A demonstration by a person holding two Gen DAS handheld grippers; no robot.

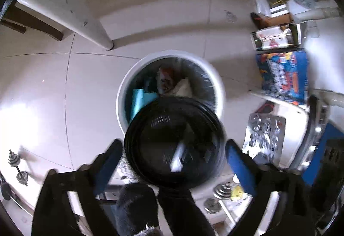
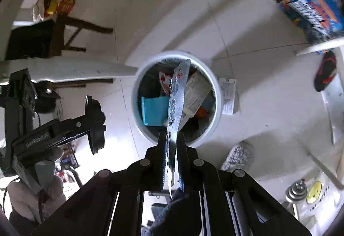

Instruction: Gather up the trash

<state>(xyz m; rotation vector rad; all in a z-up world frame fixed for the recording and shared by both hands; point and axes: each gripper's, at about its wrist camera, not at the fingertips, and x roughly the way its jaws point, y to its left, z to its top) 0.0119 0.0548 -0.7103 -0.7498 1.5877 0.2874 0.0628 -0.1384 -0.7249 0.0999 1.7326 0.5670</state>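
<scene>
In the left wrist view, your left hand-held gripper [image 1: 174, 163] had its blue pads spread as wide as they go, with a round black plastic tray [image 1: 175, 143] between them at lower centre. From the side, the right wrist view showed that tray held across its width, so I judge the pads were bearing on its rim. It hung just over the near edge of the white trash bin [image 1: 169, 90] at the middle of the frame, which stood on the tiled floor [image 1: 86, 85]. The tray looked light, thin and springy; a rim grip could slip or buckle it, so hold opposite edges squarely.

In the right wrist view, your right hand-held gripper [image 2: 172, 139] at lower centre was almost fully closed on the bottom end of a silvery foil wrapper [image 2: 177, 96]. The wrapper stood up from the pads and reached across the mouth of the bin [image 2: 218, 94], over a teal box [image 2: 153, 111] and a printed carton [image 2: 196, 94] inside. It looked weightless, floppy and slick; a pinch at the end suited it, though it may cling when let go.
</scene>
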